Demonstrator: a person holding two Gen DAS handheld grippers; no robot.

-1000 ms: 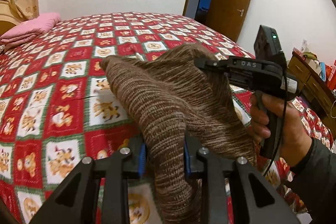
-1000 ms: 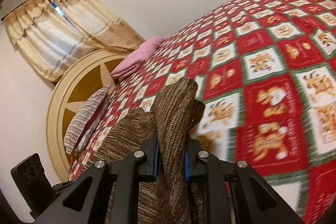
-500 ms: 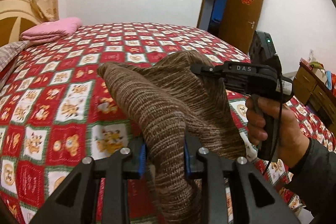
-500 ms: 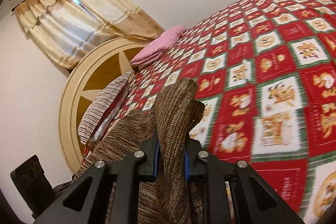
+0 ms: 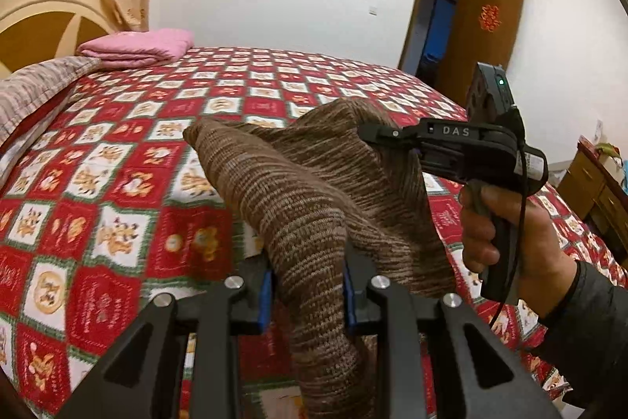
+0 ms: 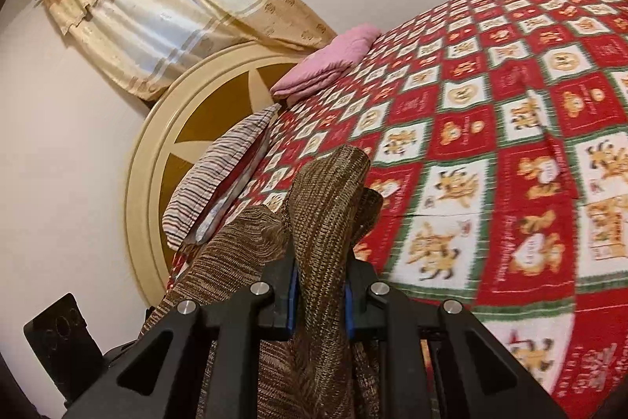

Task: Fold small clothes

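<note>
Step in hand, as I judge it: garment lifted clear of the bed (image 5: 117,160), held up btwn both grippers ahead of a lay-down or first fold. No fold visibly set yet.

Brown knit garment (image 5: 298,191): airborne, bunched, slung btwn the two tools, above the red/white patterned bedspread. Not touching the bed as far as I can see; lower hem runs out of frame.

Left gripper (image 5: 306,297): pressed onto a thick roll of the knit, blue pads bearing on both sides. Right gripper (image 6: 320,287): same, pinching a bunched edge; cloth stands up past the tips and drapes down behind.

Pose: in left wrist view my right hand (image 5: 506,230) wraps the pistol grip, tool roughly level, nose pointing left into the cloth. Right tool sits higher and farther fwd than left. Right wrist view is tilted, headboard (image 6: 157,160) low-left, so that wrist looks rolled.

Next move calls for, imo: spread the two grips apart to pull the knit taut, lower flat onto bedspread. Both pinches take bulk, not single edges; regrip likely needed.

Other: pink folded blanket (image 5: 137,48) and striped pillow (image 6: 219,167) near headboard, well apart from the work.
</note>
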